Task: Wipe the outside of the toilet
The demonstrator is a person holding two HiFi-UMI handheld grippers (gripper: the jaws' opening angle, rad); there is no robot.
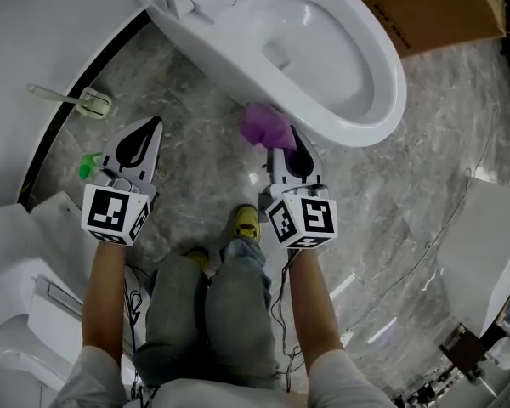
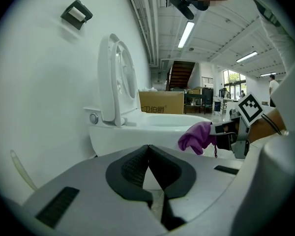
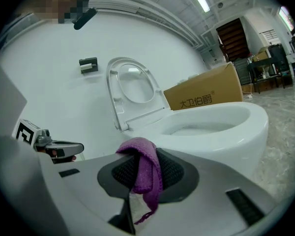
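Clenching a purple cloth point(image 1: 266, 126), the right gripper point(image 1: 294, 143) sits just beside the toilet point(image 1: 229, 53). At its 9 o'clock, the left gripper point(image 1: 151, 127) is pressed together, empty. A cardboard box point(image 3: 201, 95) at 1 o'clock reads 大卫伯爵.

Ceiling strip lights point(image 2: 187, 33) are pouring bright, even light down. The marble floor point(image 1: 442, 126) is throwing back pale glare streaks, and the toilet bowl point(image 1: 323, 41) is gleaming. Both gripper views are bending hard toward black round edges, with the nearest surfaces blurring.
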